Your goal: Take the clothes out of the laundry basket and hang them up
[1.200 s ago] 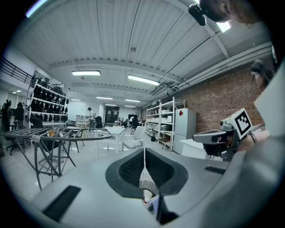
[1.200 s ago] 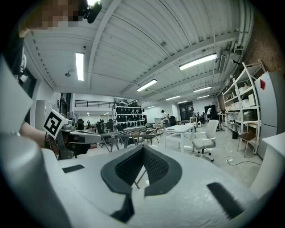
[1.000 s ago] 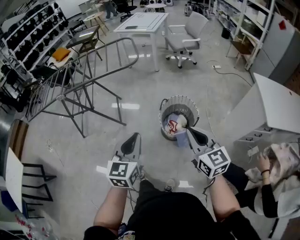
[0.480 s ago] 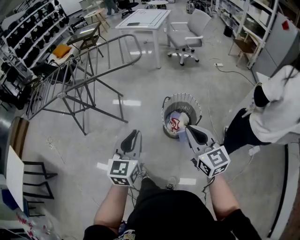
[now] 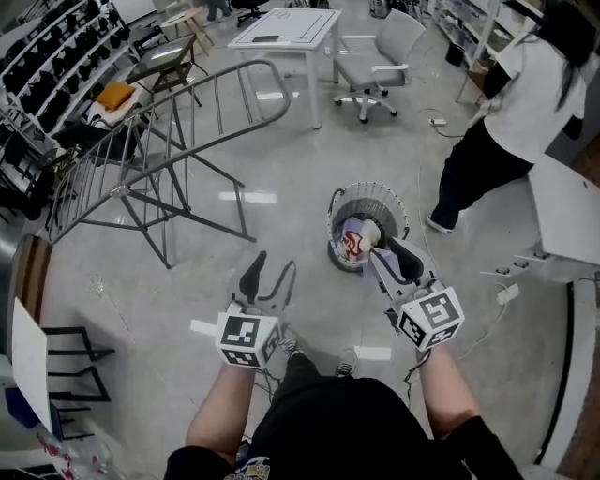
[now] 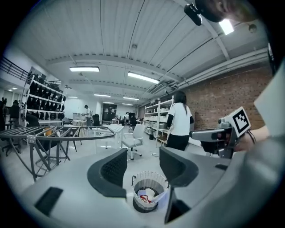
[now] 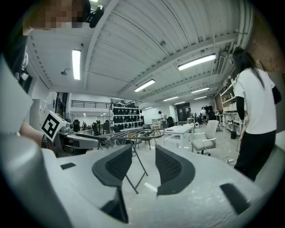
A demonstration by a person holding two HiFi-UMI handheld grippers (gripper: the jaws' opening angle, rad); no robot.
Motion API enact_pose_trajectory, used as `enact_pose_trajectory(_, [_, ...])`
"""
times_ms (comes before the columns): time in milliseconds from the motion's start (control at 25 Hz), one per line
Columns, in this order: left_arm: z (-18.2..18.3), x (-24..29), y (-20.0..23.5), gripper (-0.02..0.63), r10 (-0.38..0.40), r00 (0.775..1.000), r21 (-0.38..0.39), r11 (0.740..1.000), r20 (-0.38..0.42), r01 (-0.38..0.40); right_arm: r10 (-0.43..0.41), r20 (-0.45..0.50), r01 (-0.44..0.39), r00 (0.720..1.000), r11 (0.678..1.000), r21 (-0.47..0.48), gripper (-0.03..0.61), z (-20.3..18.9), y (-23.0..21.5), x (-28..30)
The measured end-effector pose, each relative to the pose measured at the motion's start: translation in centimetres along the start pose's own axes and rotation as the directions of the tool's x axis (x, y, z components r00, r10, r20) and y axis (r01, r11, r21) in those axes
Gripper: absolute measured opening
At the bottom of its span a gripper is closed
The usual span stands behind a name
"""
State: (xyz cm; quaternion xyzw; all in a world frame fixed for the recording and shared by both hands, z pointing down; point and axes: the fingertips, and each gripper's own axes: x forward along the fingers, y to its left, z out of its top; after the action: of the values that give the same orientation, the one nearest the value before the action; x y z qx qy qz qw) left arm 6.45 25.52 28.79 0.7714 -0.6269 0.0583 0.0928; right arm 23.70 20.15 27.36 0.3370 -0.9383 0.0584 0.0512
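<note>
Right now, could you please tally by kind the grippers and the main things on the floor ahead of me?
Laundry basket: 1
Drying rack: 1
White table: 1
Swivel chair: 1
Grippers: 2, left gripper and right gripper, jaws just opened, nothing between them
Total: 6

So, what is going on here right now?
A person holds a gripper in each hand and faces a laundry basket with clothes inside. The jaws of the left gripper and the right gripper have just been opening, and nothing is between them. No garment is out yet, and the drying rack to the left looks bare.
</note>
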Motion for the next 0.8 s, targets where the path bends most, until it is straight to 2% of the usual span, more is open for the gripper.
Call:
enact_pose_trajectory(320, [0.1,3.3,4.1,0.221,-0.106,0.994,-0.007,0.994,-0.018,0.106,-0.154,-0.003,0.154,0.988,0.987,0.049,0.186,0.6,-2.4,3.2])
enact_pose_trajectory(520, [0.0,5.9,6.3,0.221,-0.182,0.983,-0.012,0.983,-0.025,0.181,-0.226,-0.014,0.227,0.974,0.972,0.065,0.186,0.5,-2.9,5.4])
enact_pose_trajectory(800, [-0.2,8.3,8.8,0.222,-0.254,0.967,-0.006,0.967,-0.023,0.254,-0.276,-0.024,0.277,0.961,0.96,0.053,0.19,0.0,-1.8,8.1])
